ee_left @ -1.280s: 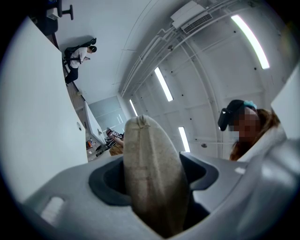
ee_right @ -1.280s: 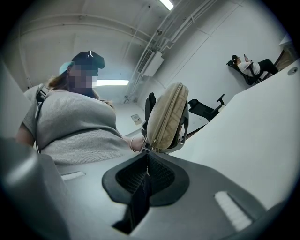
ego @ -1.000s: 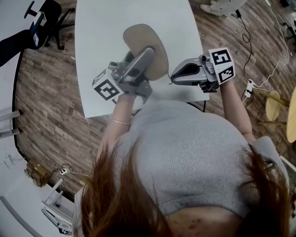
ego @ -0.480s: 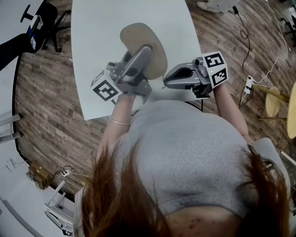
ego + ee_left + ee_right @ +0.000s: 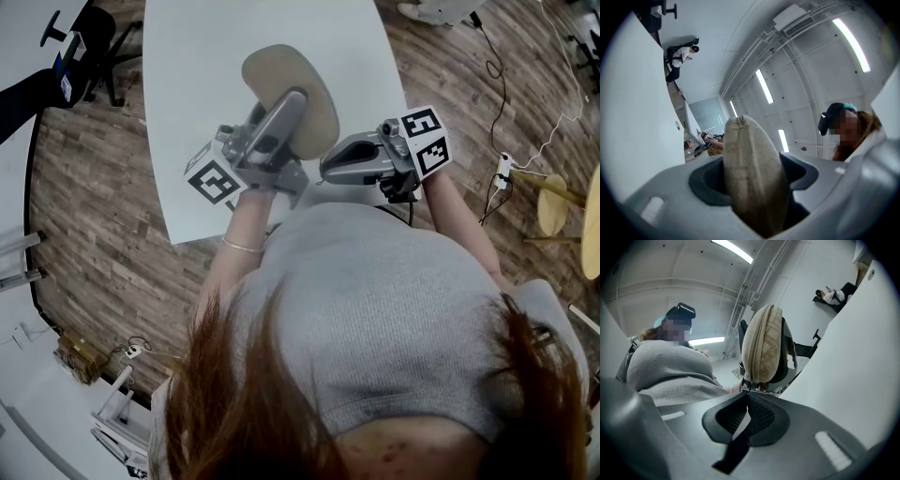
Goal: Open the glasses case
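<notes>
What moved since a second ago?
The right gripper slid closer to the glasses case, its shut fingers at the zipper pull. The left gripper kept holding the case up, and the case stayed put.

place: lab-like workroom | evidence: white table (image 5: 206,75), wood-plank floor (image 5: 94,206), office chair (image 5: 101,28), ceiling strip lights (image 5: 764,86)

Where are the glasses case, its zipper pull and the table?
glasses case (image 5: 752,178): left gripper view, middle of its fabric shell.
zipper pull (image 5: 744,387): right gripper view, its small metal tab.
table (image 5: 197,84): head view, bare white top.
</notes>
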### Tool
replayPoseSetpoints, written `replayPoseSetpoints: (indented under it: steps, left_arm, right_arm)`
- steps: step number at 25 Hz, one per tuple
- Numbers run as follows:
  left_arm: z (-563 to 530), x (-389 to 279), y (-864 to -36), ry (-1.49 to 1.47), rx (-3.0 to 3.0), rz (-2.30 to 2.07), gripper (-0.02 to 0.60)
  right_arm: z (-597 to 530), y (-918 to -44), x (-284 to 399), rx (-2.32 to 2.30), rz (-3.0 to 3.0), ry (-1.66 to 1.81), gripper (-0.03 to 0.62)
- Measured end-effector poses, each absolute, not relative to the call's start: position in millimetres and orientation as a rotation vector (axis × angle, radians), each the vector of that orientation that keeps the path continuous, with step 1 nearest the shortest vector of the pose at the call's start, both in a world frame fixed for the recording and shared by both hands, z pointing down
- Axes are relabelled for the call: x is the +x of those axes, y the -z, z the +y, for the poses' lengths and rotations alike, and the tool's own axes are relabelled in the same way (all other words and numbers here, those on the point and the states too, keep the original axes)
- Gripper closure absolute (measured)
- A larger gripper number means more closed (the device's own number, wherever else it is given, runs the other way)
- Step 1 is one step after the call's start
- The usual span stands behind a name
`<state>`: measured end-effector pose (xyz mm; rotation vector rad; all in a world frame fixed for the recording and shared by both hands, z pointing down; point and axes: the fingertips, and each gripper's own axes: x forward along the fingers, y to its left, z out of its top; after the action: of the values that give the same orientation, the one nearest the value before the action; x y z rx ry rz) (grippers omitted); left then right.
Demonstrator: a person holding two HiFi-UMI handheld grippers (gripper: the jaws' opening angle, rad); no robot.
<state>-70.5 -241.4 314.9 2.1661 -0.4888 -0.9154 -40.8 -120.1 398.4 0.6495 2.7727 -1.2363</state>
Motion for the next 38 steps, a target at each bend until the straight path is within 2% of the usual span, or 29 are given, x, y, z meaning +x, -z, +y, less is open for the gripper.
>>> replayPoseSetpoints:
  steps: [15,20,23,24,25,26,29,31,38]
  left_arm:
    - [-238.4,-62.3,-317.7,0.869,2.180,-0.482,0.258]
    - [-244.4,-77.6,-329.1,0.859,2.143,-0.538,0.258]
    - [-249.5,-90.4,-339.1,0.890,2.092,-0.594,0.258]
    - [-250.7,-93.1,-342.6,0.889,2.082,-0.615,0.258]
    - [-251.5,-95.0,-346.3,0.882,2.073,-0.636,0.258]
    - [-252.3,-96.3,-350.0,0.873,2.064,-0.652,0.258]
    - [-255.7,-98.1,-357.0,0.864,2.041,-0.677,0.258]
    - [-258.7,-95.3,-356.7,0.869,2.044,-0.682,0.258]
    - [-260.9,-75.3,-357.6,0.797,2.094,-0.712,0.258]
  right_arm:
    - [-111.9,-399.0,-56.7,0.737,2.752,1.250,0.583]
    - [-116.7,-411.4,-47.5,0.701,2.859,1.238,0.583]
    - [-128.8,-421.8,-27.3,0.573,3.005,1.232,0.472]
    - [-137.8,-420.8,-22.9,0.462,3.063,1.219,0.397]
    - [-149.5,-417.4,-20.7,0.309,3.127,1.188,0.294]
    - [-163.1,-411.9,-20.6,0.125,3.192,1.142,0.236]
    - [-201.3,-387.6,-30.3,-0.400,3.289,1.019,0.237]
    - [-213.6,-373.7,-40.3,-0.571,3.284,1.008,0.237]
    - [-209.7,-392.0,-67.6,-0.668,3.422,1.050,0.215]
